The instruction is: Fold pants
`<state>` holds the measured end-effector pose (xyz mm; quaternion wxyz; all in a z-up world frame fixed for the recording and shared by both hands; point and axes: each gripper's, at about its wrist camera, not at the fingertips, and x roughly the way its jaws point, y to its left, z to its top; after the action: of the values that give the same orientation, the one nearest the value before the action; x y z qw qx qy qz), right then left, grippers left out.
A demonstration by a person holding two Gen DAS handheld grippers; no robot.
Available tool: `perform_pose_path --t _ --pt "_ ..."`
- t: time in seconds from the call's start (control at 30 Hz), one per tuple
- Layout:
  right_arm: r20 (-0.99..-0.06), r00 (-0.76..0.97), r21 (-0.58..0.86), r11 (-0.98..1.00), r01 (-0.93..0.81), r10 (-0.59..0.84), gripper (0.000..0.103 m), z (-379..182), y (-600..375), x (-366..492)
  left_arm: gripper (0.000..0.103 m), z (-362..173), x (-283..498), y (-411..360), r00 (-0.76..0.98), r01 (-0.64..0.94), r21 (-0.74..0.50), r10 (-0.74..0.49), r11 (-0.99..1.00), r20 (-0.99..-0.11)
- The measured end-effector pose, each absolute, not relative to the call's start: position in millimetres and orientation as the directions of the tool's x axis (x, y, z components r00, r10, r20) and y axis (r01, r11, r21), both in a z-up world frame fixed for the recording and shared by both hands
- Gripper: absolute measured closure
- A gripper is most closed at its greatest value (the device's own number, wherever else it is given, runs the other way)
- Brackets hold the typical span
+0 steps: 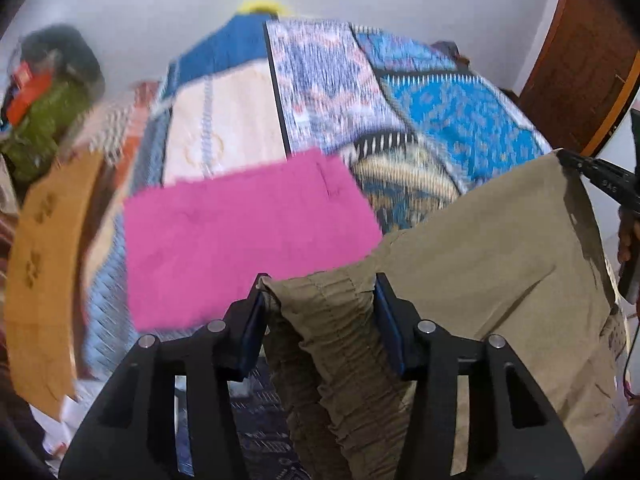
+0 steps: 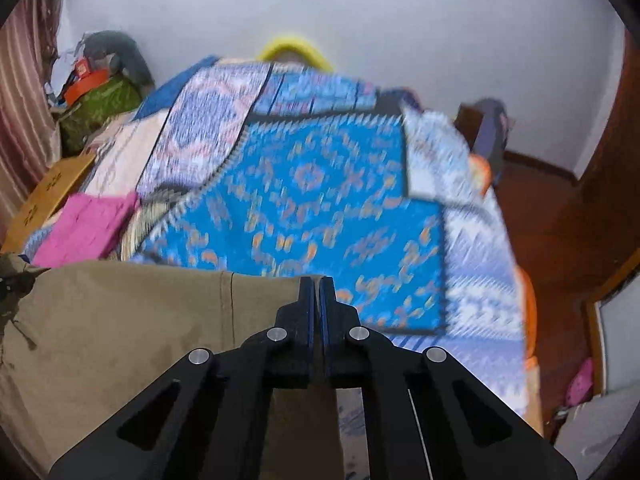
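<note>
At far left a tan cardboard box (image 1: 44, 264) leans beside the bed's blue patchwork quilt (image 2: 320, 200), where a folded pink cloth (image 1: 240, 236) lies. The khaki pants (image 1: 460, 264) hang between grippers: the left gripper (image 1: 320, 304) pinches the gathered waistband, the right gripper (image 2: 317, 300) is clamped on the other corner. White walls stand behind, a wooden door (image 1: 580, 60) at right.

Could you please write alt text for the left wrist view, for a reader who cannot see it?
The left claw has khaki pants bunched between its pads, above a patterned bedspread. Folded pink pants lie beyond; the right claw pinches the khaki's far corner.
</note>
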<state>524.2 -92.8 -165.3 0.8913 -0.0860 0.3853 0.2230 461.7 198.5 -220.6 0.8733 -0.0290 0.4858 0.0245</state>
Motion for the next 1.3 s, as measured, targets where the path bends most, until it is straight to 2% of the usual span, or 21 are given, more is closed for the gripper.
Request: perform_pose_path --t 0.33,0.7,1.0,1.3 --pt "-0.606 0.665 0.1 0.872 -0.48 0.436 0.101 -80.0 -124.9 477.9 0.055 -149.4 428.2 193.7 0.63 -0.053 -0.05 -0.006 0.997 -0.777" --pt "-0.576 0.647 0.175 0.849 -0.499 0.5 0.101 -48.9 -176.6 366.3 0.055 -103.6 326.4 160.9 0.665 0.027 -0.059 -0.062 0.998 -0.744" --pt "-0.603 0.619 0.191 0.844 -0.501 0.504 0.101 -63.6 -207.2 281.0 0.055 -119.9 243.4 137.9 0.638 0.067 -0.042 -0.075 0.997 -0.767" --pt "-0.688 0.568 0.177 0.863 -0.473 0.452 0.101 -119.9 -222.2 222.8 0.056 -173.7 185.7 119.8 0.567 0.09 -0.011 -0.06 0.996 -0.822"
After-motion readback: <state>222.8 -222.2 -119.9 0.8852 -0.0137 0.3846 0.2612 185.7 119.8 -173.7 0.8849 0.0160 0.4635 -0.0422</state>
